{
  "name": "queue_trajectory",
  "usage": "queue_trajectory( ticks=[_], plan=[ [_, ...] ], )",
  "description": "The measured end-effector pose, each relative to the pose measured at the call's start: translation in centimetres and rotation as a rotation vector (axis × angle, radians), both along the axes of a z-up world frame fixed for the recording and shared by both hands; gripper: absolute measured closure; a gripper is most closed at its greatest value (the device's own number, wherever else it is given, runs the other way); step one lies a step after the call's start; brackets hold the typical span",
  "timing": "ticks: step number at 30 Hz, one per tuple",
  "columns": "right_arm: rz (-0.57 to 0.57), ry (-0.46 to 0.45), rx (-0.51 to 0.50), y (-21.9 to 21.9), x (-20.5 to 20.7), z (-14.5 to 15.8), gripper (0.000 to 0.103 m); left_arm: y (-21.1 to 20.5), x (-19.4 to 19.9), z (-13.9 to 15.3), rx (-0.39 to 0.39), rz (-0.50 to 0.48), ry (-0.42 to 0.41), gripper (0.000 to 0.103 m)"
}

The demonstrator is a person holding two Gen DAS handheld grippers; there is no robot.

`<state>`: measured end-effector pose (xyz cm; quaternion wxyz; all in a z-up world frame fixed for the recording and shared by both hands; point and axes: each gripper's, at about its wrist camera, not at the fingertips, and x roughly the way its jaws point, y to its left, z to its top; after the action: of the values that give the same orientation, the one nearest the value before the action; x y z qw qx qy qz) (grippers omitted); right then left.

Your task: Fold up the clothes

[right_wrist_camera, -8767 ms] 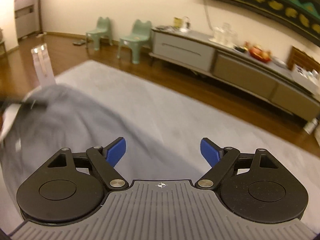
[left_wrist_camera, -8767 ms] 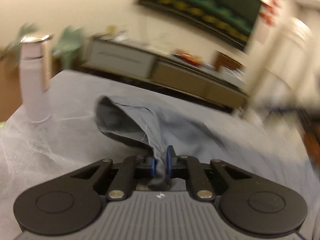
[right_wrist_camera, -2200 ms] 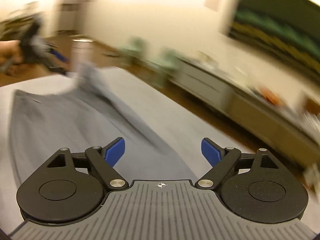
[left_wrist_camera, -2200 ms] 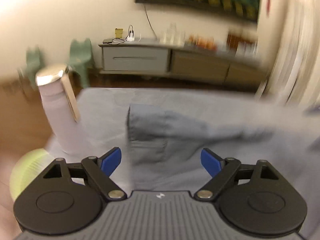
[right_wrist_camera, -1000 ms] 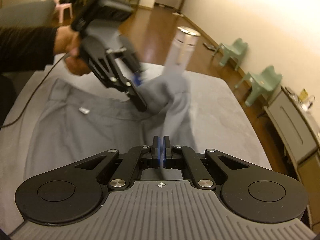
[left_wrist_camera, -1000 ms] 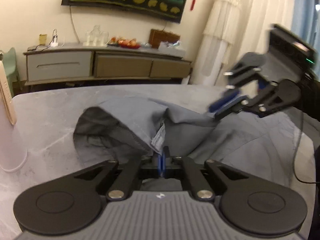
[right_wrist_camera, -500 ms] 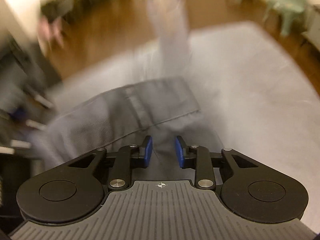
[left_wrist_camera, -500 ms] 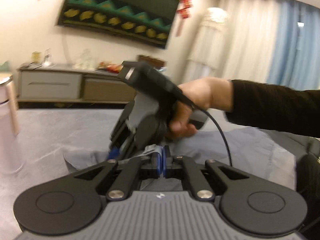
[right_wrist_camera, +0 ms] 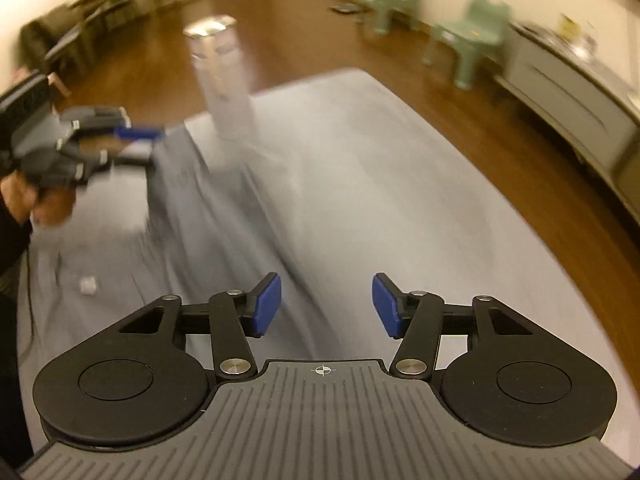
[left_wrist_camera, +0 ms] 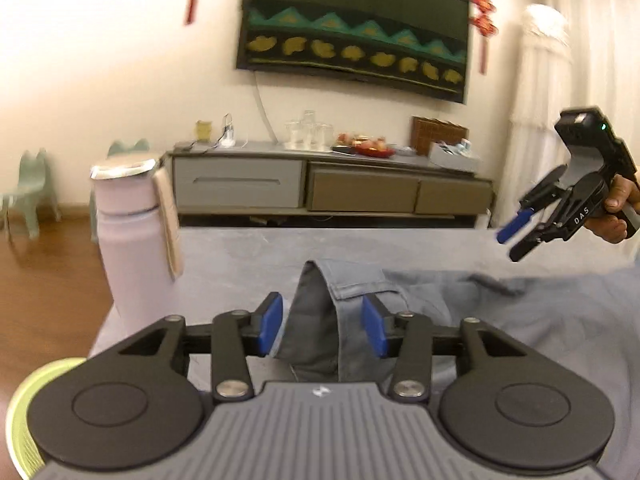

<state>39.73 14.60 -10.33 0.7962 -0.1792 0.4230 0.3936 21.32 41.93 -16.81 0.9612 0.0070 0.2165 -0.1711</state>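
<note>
Grey cloth covers the table (left_wrist_camera: 248,252), and behind it a long sideboard (left_wrist_camera: 320,188) runs along the wall under a dark patterned hanging (left_wrist_camera: 352,36). Off to the left of the left gripper (left_wrist_camera: 322,326) a pale lilac bottle (left_wrist_camera: 132,236) with a silver cap stands upright on the table, and 2 small green chairs (right_wrist_camera: 432,20) sit on the wood floor beyond it. At the lower left edge of the left wrist view shows a yellow-green round thing (left_wrist_camera: 18,416), too cut off to tell what it is.

Straight ahead of the left gripper lie the grey trousers (left_wrist_camera: 460,312), spread on the table and running away to its right. 1 edge of them is peaked up in a fold between the blue pads (left_wrist_camera: 270,322), but the jaws stand apart and neither pad presses the cloth.

Farther right, above the trousers and clear of them, a hand (left_wrist_camera: 614,210) holds the right gripper (left_wrist_camera: 510,246), tilted down toward the table. Its fingers are spread with nothing between them. From the right wrist view the trousers (right_wrist_camera: 192,216) appear blurred to the left of those parted pads (right_wrist_camera: 266,306), with bare table straight ahead.
</note>
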Motion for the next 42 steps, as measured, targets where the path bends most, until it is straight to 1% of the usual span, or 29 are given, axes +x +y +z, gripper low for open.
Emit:
queue_trajectory(
  ticks=[2,4,8,9,10,11,12,13,14,15,16,17,18,20,22,23,25,26,27,28,29,30,31,32,33,36,39,41,42],
  plan=[
    [-0.052,0.028,0.020,-3.4,-1.2,-1.9,0.045,-0.6,-0.1,0.5,0.047,-0.044,-0.027,0.022],
    [-0.085,0.050,0.037,-6.1,-2.2,-3.8,0.041,-1.8,0.9,0.5,0.095,-0.104,-0.028,0.011],
    [-0.113,0.064,0.054,-8.7,-2.5,-5.8,0.037,-2.8,5.6,-1.5,0.127,-0.192,0.086,0.010],
    [-0.118,0.062,0.060,-8.9,-2.5,-6.0,0.037,-2.8,6.2,-2.1,0.113,-0.210,0.130,0.010],
    [-0.124,0.060,0.065,-9.1,-2.4,-6.2,0.037,-2.7,6.7,-2.7,0.097,-0.227,0.175,0.015],
    [-0.124,0.059,0.072,-9.2,-2.3,-6.5,0.037,-2.7,7.3,-3.3,0.081,-0.245,0.220,0.030],
    [-0.121,0.054,0.075,-9.3,-2.4,-6.7,0.037,-2.6,7.9,-3.9,0.065,-0.262,0.264,0.049],
    [-0.117,0.048,0.076,-9.6,-2.5,-6.8,0.039,-2.4,7.9,-3.9,0.036,-0.292,0.307,0.098],
    [-0.111,0.045,0.075,-10.0,-2.6,-6.8,0.042,-2.3,7.9,-3.9,0.006,-0.323,0.350,0.099],
    [-0.111,0.047,0.074,-10.4,-2.7,-6.8,0.064,-1.3,7.7,-3.7,-0.054,-0.308,0.367,0.099],
    [-0.127,0.056,0.081,-11.0,-2.5,-6.9,0.093,-0.3,7.6,-3.6,-0.117,-0.290,0.383,0.098],
    [-0.150,0.070,0.091,-11.6,-2.3,-7.0,0.100,0.8,8.5,-4.2,-0.191,-0.242,0.453,0.098],
    [-0.173,0.083,0.102,-12.3,-2.1,-7.1,0.100,1.9,9.5,-4.8,-0.265,-0.190,0.527,0.098],
    [-0.229,0.116,0.114,-13.5,-1.5,-7.6,0.100,2.3,10.7,-5.8,-0.265,-0.120,0.602,0.098],
    [-0.298,0.126,0.115,-13.9,-0.8,-8.5,0.103,2.4,11.6,-5.8,-0.284,-0.071,0.636,0.096],
    [-0.328,0.136,0.128,-14.2,-0.5,-8.7,0.103,2.3,11.7,-5.7,-0.282,-0.049,0.646,0.093],
    [-0.391,0.089,0.069,-13.8,-0.5,-8.5,0.103,1.8,11.6,-5.2,-0.258,-0.008,0.648,0.090],
    [-0.410,0.054,0.039,-13.4,-0.9,-8.1,0.099,1.4,11.4,-4.8,-0.236,0.012,0.640,0.078],
    [-0.422,0.017,0.015,-13.0,-1.4,-7.6,0.090,0.9,11.0,-4.3,-0.204,0.044,0.606,0.072],
    [-0.434,-0.020,-0.009,-12.6,-1.9,-7.1,0.089,0.5,10.3,-3.5,-0.183,0.059,0.563,0.066],
    [-0.426,-0.033,0.004,-12.2,-2.6,-6.5,0.089,0.5,9.7,-3.1,-0.178,0.057,0.529,0.064],
    [-0.408,-0.031,0.037,-11.9,-3.5,-6.0,0.089,0.4,9.8,-3.6,-0.180,0.076,0.554,0.064],
    [-0.389,-0.030,0.070,-11.6,-4.4,-5.5,0.080,0.3,10.1,-4.1,-0.182,0.096,0.584,0.070],
    [-0.375,-0.023,0.074,-11.3,-5.2,-5.5,0.075,0.4,10.4,-4.8,-0.185,0.122,0.625,0.072],
    [-0.365,-0.015,0.062,-11.0,-6.0,-5.8,0.067,0.8,10.5,-5.0,-0.205,0.144,0.635,0.072],
    [-0.426,-0.043,0.000,-13.8,-9.3,-5.7,0.066,1.7,10.2,-4.7,-0.249,0.247,0.654,0.070],
    [-0.500,-0.078,-0.066,-17.0,-12.8,-5.5,0.064,1.9,8.1,-3.2,-0.219,0.338,0.622,0.066],
    [-0.548,-0.101,-0.110,-19.2,-15.1,-5.4,0.061,2.1,6.2,-2.3,-0.214,0.370,0.600,0.064],
    [-0.565,-0.107,-0.104,-20.5,-16.7,-5.1,0.056,2.2,5.0,-1.9,-0.207,0.393,0.585,0.063]
  ],
)
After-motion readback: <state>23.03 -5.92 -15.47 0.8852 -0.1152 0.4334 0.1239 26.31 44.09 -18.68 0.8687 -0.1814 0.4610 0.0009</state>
